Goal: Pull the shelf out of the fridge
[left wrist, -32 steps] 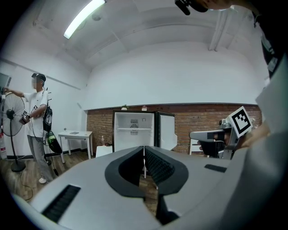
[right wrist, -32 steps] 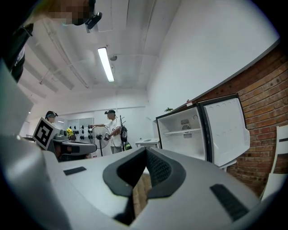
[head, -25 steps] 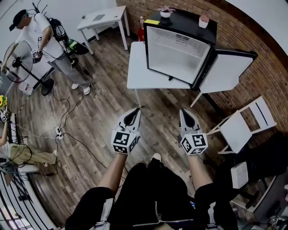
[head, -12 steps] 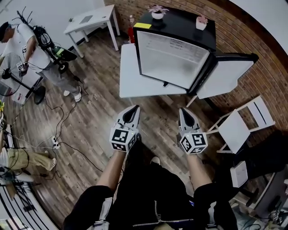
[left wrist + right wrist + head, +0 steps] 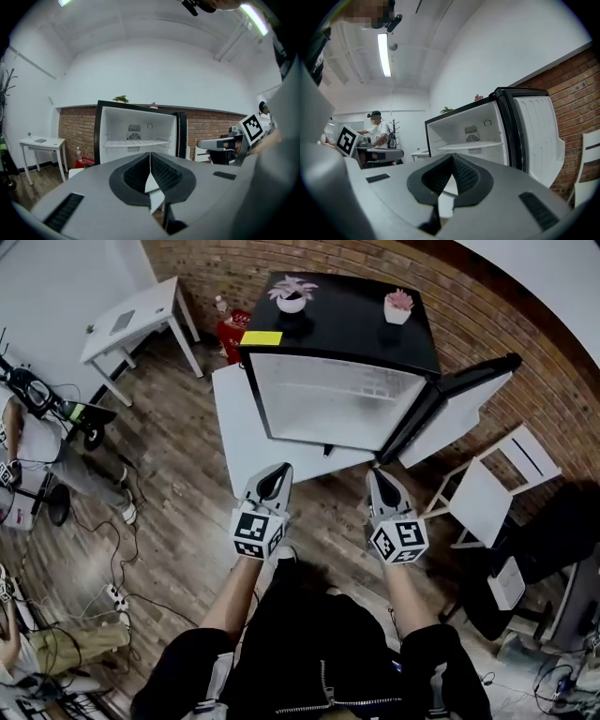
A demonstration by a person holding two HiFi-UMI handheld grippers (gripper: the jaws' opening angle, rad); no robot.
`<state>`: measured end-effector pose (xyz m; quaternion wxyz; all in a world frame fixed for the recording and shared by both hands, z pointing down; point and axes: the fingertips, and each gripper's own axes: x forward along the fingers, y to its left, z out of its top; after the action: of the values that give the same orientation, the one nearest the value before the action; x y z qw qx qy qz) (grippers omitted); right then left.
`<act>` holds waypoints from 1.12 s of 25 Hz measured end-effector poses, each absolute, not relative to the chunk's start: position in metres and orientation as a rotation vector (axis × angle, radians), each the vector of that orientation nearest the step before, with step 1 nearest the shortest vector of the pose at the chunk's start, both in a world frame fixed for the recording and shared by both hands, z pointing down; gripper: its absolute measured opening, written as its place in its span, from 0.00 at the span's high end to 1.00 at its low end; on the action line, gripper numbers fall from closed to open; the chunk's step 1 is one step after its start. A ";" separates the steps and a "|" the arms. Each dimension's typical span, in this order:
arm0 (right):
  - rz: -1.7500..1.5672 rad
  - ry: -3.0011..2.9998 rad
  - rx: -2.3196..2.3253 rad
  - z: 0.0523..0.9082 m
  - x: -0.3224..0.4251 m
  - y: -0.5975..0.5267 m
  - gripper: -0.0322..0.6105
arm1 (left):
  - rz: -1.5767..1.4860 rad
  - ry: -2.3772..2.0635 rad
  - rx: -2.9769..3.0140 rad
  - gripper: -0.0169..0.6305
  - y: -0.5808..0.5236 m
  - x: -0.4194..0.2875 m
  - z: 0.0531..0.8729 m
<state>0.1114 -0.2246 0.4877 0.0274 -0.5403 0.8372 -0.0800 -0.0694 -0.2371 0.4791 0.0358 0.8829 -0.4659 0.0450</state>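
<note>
Fridge [image 5: 337,334] sits closer than a second ago, so just approaching; shelf [image 5: 137,142] still in, left gripper [image 5: 274,486] and right gripper [image 5: 384,491] pinched together, empty.

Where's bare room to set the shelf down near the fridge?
White table: bare strip left of the fridge, narrower strip in front. Fridge top: bare between the left potted plant and the pink potted plant. Wood floor before the table is bare. Crowded: right side, open door and folding chair; cables far left.
</note>
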 end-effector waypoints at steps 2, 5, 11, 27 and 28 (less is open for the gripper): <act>-0.247 2.552 -1.722 0.487 0.109 -0.239 0.95 | 0.139 -1.377 2.745 0.94 -0.257 -0.072 0.477; -0.250 2.498 -1.789 0.486 0.106 -0.257 0.95 | 0.141 -1.302 2.786 0.94 -0.285 -0.073 0.478; -0.277 2.438 -1.858 0.494 0.101 -0.277 0.95 | 0.144 -1.204 2.821 0.94 -0.317 -0.069 0.483; -0.377 2.396 -1.753 0.485 0.112 -0.298 0.86 | 0.127 -1.244 2.773 0.94 -0.332 -0.062 0.485; -0.414 2.365 -1.732 0.485 0.113 -0.297 0.81 | 0.128 -1.244 2.770 0.94 -0.332 -0.061 0.486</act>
<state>0.1132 -0.2972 0.4852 0.0905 -0.5826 0.7956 -0.1391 -0.0614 -0.3316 0.4864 0.0513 0.9102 -0.4089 0.0421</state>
